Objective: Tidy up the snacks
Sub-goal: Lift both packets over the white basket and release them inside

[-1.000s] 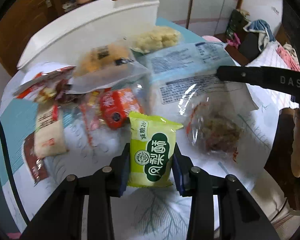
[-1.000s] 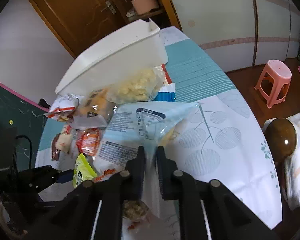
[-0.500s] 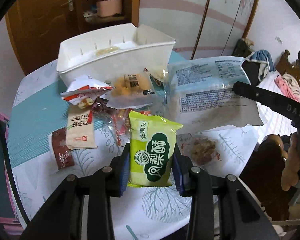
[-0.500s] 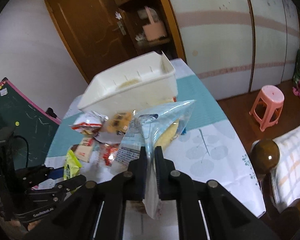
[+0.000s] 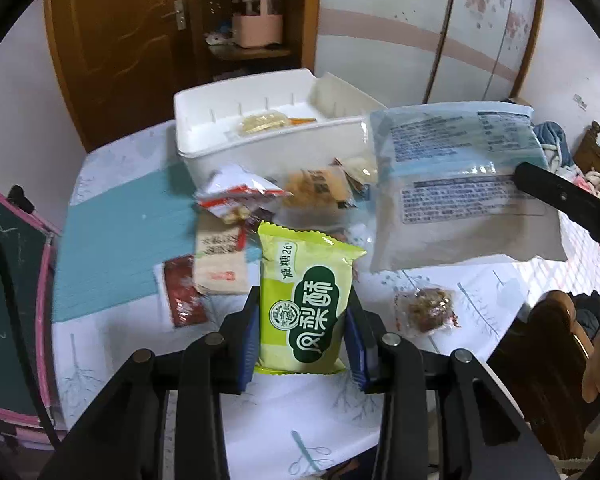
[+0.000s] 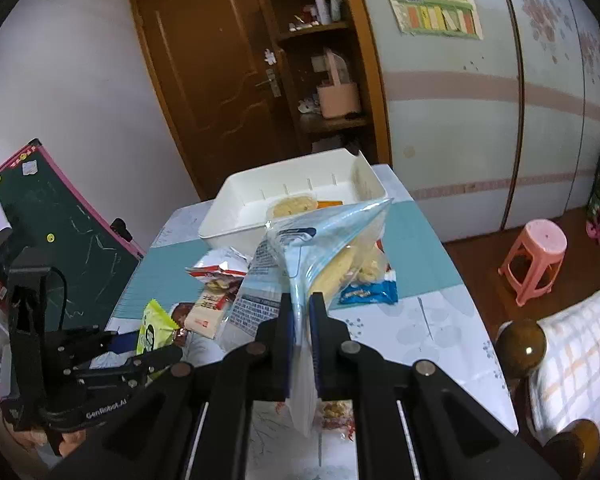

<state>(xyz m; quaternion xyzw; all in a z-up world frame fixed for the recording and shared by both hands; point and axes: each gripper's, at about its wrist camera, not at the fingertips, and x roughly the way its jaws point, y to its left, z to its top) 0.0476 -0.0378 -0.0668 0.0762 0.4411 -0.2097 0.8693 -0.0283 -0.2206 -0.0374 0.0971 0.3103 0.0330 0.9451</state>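
My left gripper (image 5: 302,314) is shut on a small green snack packet (image 5: 304,304), held upright above the table; the same packet (image 6: 154,330) shows at the left of the right wrist view. My right gripper (image 6: 301,304) is shut on the edge of a large pale-blue bag (image 6: 324,240), which hangs in the air. In the left wrist view that bag (image 5: 460,188) floats at the right. A white bin (image 5: 268,140) stands at the table's far side with a couple of snacks inside. Several loose packets (image 5: 240,204) lie in front of it.
A small clear-wrapped snack (image 5: 428,308) lies alone on the white leaf-print tablecloth (image 5: 320,420). A chalkboard (image 6: 64,232) leans at the left. A pink stool (image 6: 536,256) and a bed with wooden posts (image 6: 520,348) are at the right. Door and shelves stand behind.
Both grippers have risen with their packets, and the views have tipped up. The blue bag has left the table and now hangs in the air. The bin's inside has come into sight.
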